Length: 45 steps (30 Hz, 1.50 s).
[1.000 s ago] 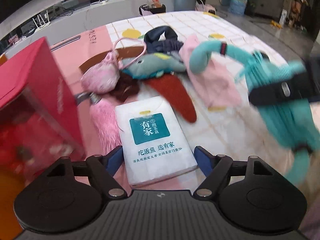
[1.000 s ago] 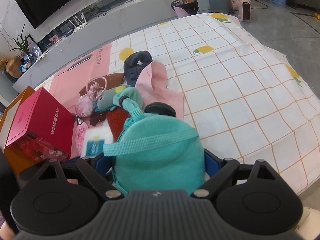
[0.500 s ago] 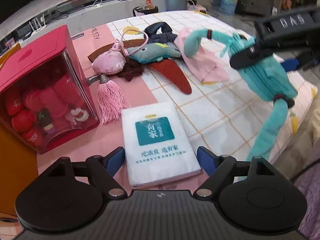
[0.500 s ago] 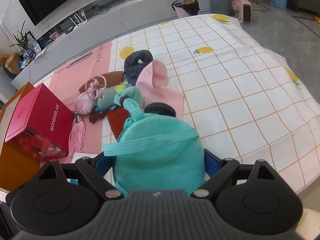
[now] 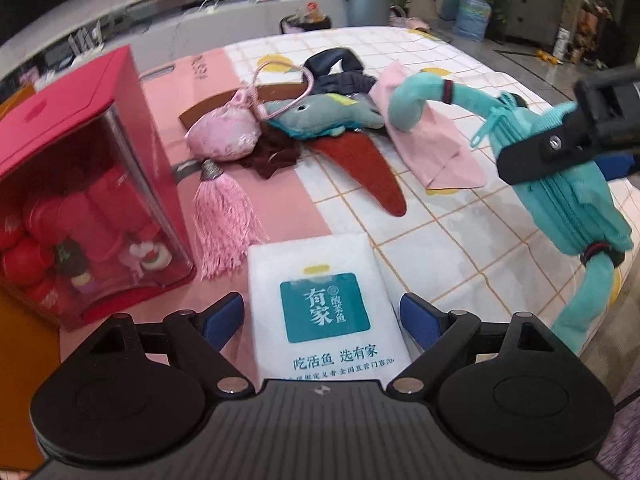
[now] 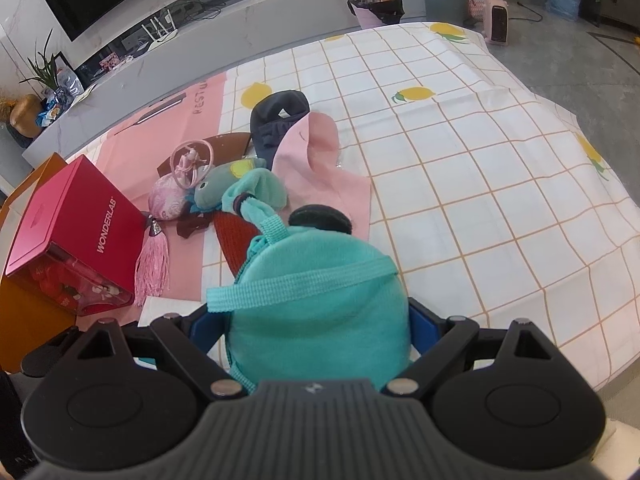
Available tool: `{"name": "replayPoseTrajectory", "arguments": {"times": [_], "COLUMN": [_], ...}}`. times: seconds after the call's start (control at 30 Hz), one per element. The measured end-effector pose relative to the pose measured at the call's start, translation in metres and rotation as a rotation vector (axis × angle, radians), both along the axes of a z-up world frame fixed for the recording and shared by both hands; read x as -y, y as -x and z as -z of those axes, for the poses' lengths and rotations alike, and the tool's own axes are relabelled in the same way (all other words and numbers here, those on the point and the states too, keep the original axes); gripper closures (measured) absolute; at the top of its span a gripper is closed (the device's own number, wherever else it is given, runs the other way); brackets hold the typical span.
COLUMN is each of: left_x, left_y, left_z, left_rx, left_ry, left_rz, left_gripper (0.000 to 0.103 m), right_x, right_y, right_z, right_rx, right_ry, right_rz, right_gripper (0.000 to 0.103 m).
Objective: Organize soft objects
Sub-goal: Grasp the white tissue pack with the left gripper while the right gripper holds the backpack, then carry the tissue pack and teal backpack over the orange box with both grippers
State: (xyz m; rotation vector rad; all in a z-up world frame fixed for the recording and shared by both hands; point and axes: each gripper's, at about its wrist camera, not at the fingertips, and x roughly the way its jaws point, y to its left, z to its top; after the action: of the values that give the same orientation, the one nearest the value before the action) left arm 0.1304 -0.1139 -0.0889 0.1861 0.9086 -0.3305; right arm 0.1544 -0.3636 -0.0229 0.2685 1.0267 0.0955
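Between the fingers of my right claw (image 6: pixel 316 320) sits the teal pouch (image 6: pixel 316 316), pinched across its round body and lifted off the tabletop (image 6: pixel 460 184); from the left wrist view it hangs in the air with one plush strap drooping below and the other arching back toward the pile. It looks light and squashy, so the grip sinks into it and the straps swing freely. I judge the body is the right place to hold, since a strap alone would let it dangle and twist.

My left claw (image 5: pixel 320 320) stands wide with nothing in it, its blue pads either side of the white tissue pack (image 5: pixel 324 308), which lies flat at the near edge; I cannot tell whether the pads touch it. That pack should be soft but slick in its wrapper, best squeezed across its narrow width.

Just beyond, to the left, the red box (image 5: pixel 76 184) stands with a clear front, rigid and not mine to sort. Beside it lies the pink sachet (image 5: pixel 224 136) with its tassel (image 5: pixel 224 220): loose threads, so I would take the padded bulb.

Farther back the grey-green plush fish (image 5: pixel 324 114) rests against a dark red cloth (image 5: pixel 368 172), a pink cloth (image 5: pixel 432 148) and a dark navy fabric piece (image 5: pixel 340 72), all limp and overlapping, likely to drag one another if pulled.
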Motion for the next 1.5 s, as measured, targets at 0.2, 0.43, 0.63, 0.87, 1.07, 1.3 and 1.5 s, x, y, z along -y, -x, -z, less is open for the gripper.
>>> {"name": "replayPoseTrajectory", "arguments": {"times": [0.2,0.43,0.63,0.87,1.07,1.3,1.5], "left_x": [-0.004,-0.019,-0.029,-0.039,-0.055,-0.086,-0.128], "left_y": [0.004,0.008,0.016,0.022,0.033,0.039,0.034], "left_z": [0.001,-0.002,-0.012,-0.035,-0.072,-0.114,-0.139], "left_rx": [0.028,0.037,0.091,0.098,0.174,0.257,0.289], "left_ry": [0.024,0.08,0.082,0.097,0.158,0.234,0.252], "left_rz": [0.015,0.014,-0.029,-0.056,-0.064,-0.123,-0.235], "left_gripper": [0.008,0.025,0.025,0.025,0.025,0.025,0.025], "right_x": [-0.004,-0.002,-0.003,-0.003,-0.018,-0.027,-0.063], "right_y": [0.0,-0.002,-0.003,-0.001,0.012,0.024,0.034], "right_z": [0.002,0.005,0.006,0.001,-0.022,-0.066,-0.103], "right_rx": [-0.011,-0.026,-0.03,-0.012,0.092,0.223,0.311], "right_ry": [0.014,0.019,0.024,0.038,0.133,0.083,0.1], "right_rz": [-0.02,-0.006,0.003,0.023,0.004,0.044,-0.011], "right_gripper": [0.014,0.014,0.014,0.014,0.014,0.014,0.014]}}
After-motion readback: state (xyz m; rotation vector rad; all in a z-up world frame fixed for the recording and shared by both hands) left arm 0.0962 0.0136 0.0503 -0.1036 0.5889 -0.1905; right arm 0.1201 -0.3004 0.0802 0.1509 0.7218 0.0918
